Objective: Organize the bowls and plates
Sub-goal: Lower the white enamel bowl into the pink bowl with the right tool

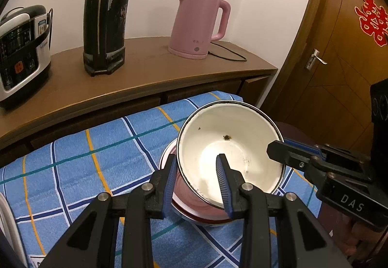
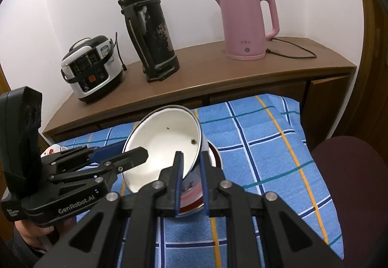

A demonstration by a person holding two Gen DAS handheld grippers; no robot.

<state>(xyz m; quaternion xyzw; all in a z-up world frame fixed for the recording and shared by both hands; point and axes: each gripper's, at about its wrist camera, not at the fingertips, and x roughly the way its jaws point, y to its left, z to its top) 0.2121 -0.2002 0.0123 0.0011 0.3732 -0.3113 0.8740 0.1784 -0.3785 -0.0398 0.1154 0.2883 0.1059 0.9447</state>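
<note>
A white enamel bowl (image 1: 230, 127) (image 2: 165, 141) with a pink outside and a metal rim hangs tilted over the blue checked cloth (image 1: 84, 171) (image 2: 266, 146). My left gripper (image 1: 196, 171) is shut on its near wall, one pad inside and one outside. In the right wrist view it reaches in from the left (image 2: 133, 150). My right gripper (image 2: 191, 166) is shut on the opposite wall and shows at the right of the left wrist view (image 1: 278, 144). Under the bowl sits a red-rimmed dish (image 1: 166, 154) (image 2: 217, 156), mostly hidden.
Behind the cloth, a brown sideboard (image 1: 150, 66) carries a rice cooker (image 2: 92, 66), a black thermos (image 2: 150, 30) and a corded pink kettle (image 2: 245, 25). A small patterned dish (image 2: 52, 150) lies at the left. A maroon seat (image 2: 351, 183) and a wooden door (image 1: 339, 61) stand to the right.
</note>
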